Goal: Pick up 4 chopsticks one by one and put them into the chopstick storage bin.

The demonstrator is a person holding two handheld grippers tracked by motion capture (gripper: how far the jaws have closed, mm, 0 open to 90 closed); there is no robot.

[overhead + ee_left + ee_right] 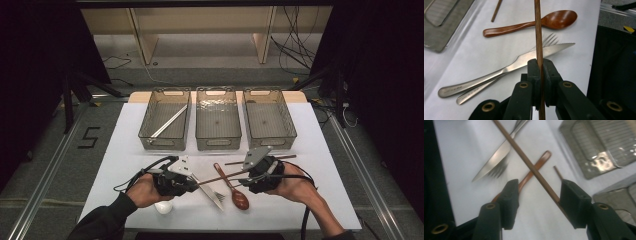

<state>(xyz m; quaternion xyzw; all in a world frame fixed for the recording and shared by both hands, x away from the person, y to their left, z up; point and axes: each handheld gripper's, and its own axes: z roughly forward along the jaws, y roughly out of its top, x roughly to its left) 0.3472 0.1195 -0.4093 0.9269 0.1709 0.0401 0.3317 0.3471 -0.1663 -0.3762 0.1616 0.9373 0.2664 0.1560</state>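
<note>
Left gripper: at 7 o'clock on the table, jaws clamped on the thin brown wooden chopstick
Right gripper: at 5 o'clock, jaws apart, chopstick passing between them beside the right pad
Chopstick: spans between both grippers above the white table, crossing over the cutlery
Reddish-brown wooden spoon: flat on table, centre front
Steel knife: lying over steel fork
Second chopstick: lies at 1 o'clock of spoon
Three clear mesh bins: in a row at 12 o'clock
</note>
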